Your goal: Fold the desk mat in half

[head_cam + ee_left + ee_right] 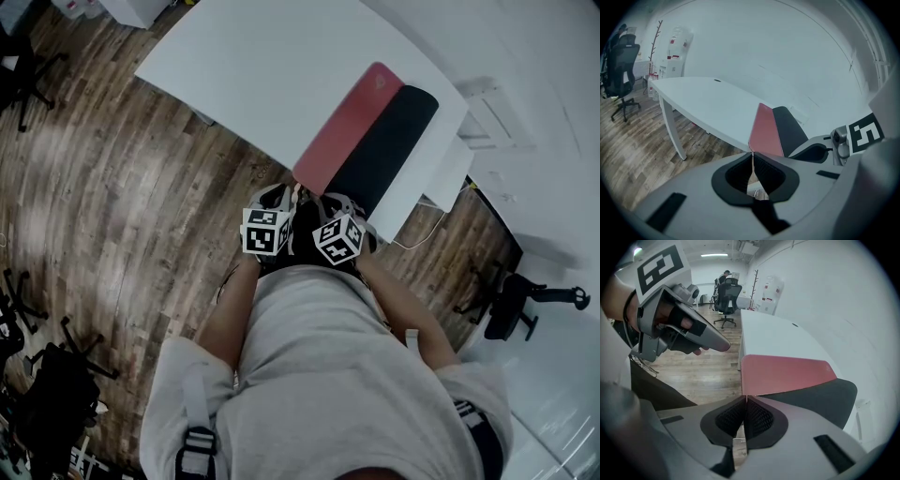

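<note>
The desk mat lies on the white table [253,66] as a red strip [349,122] beside a black strip [386,141]; the red strip [785,372] seems to rest over the black part [820,397]. Both grippers hover close together at the table's near edge, right at the mat's near end. My left gripper [281,195] [752,153] is shut, its tips level with the red strip's [765,129] near corner. My right gripper [328,200] [745,397] is shut too, at that same corner. Whether either one pinches the mat cannot be seen.
A white cabinet [452,173] stands against the table's right end, with a cable on the floor beside it. An office chair [511,305] is at the right, another [623,70] far left. The wall runs behind the table. Wooden floor [122,187] lies to the left.
</note>
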`<action>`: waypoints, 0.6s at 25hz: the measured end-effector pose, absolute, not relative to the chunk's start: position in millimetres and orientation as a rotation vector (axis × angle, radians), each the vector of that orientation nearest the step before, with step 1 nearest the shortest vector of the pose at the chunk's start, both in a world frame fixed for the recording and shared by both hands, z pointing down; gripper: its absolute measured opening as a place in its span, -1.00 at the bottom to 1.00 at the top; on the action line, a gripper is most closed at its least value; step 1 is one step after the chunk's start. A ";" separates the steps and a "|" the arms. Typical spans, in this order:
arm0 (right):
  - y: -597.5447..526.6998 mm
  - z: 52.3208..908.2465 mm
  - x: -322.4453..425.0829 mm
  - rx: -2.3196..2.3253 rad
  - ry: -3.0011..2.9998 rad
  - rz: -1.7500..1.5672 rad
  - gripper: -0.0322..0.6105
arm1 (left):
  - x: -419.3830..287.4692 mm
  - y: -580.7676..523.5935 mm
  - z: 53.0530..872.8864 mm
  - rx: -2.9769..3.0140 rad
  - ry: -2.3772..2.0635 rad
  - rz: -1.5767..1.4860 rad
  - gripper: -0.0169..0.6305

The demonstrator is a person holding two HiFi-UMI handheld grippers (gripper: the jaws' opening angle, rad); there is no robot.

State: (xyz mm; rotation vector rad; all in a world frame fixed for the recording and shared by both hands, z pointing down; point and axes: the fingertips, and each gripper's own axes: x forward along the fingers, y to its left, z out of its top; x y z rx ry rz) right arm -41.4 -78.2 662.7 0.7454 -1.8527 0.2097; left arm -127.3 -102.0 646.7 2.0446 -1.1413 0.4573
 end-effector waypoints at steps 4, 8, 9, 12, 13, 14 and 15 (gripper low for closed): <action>-77.2 663.3 -39.3 0.738 -1.850 0.211 -0.76 | -126.6 -101.8 646.2 2.043 -1.145 0.453 -0.88; -79.0 661.2 -40.6 0.742 -1.855 0.210 -0.76 | -128.4 -104.5 645.3 2.044 -1.148 0.448 -0.88; -79.5 660.7 -41.8 0.741 -1.855 0.209 -0.76 | -128.9 -104.5 645.1 2.044 -1.147 0.447 -0.88; -81.2 659.9 -45.1 0.736 -1.856 0.207 -0.76 | -129.9 -104.3 644.3 2.043 -1.145 0.444 -0.88; -81.4 660.0 -46.0 0.735 -1.857 0.207 -0.76 | -130.5 -104.0 644.2 2.043 -1.145 0.442 -0.88; -81.6 660.1 -46.8 0.735 -1.857 0.208 -0.76 | -131.2 -103.5 644.2 2.042 -1.146 0.441 -0.88; -82.0 660.3 -47.5 0.735 -1.857 0.207 -0.76 | -131.9 -103.3 644.5 2.042 -1.146 0.440 -0.88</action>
